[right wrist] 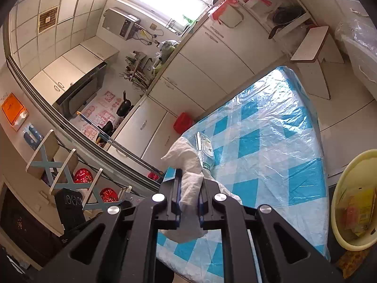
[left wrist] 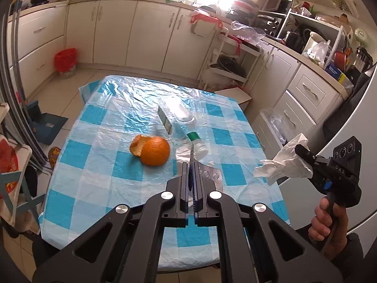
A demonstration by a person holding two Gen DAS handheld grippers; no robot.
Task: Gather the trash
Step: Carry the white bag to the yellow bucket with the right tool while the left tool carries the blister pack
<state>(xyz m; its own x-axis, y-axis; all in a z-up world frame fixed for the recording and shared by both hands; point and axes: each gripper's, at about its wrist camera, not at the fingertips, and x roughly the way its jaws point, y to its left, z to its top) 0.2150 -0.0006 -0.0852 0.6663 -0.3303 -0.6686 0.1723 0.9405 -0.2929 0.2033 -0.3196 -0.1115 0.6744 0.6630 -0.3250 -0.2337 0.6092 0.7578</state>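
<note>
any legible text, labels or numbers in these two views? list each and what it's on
"DAS" on the black body of the right gripper, seen from the left wrist view.
Green-and-white label on the carton on the table: partial letters at its lower end, too blurred to read.
Orange sign on the wall: print too small to read.
Blister pack by the shut left gripper: no readable print.

On the table [left wrist: 99, 176], the orange [left wrist: 154, 151] lies left of the bottle [left wrist: 196, 145].

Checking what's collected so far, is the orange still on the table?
Yes, the orange sits on the table, its peel partly pulled back, beside a bottle.
</note>
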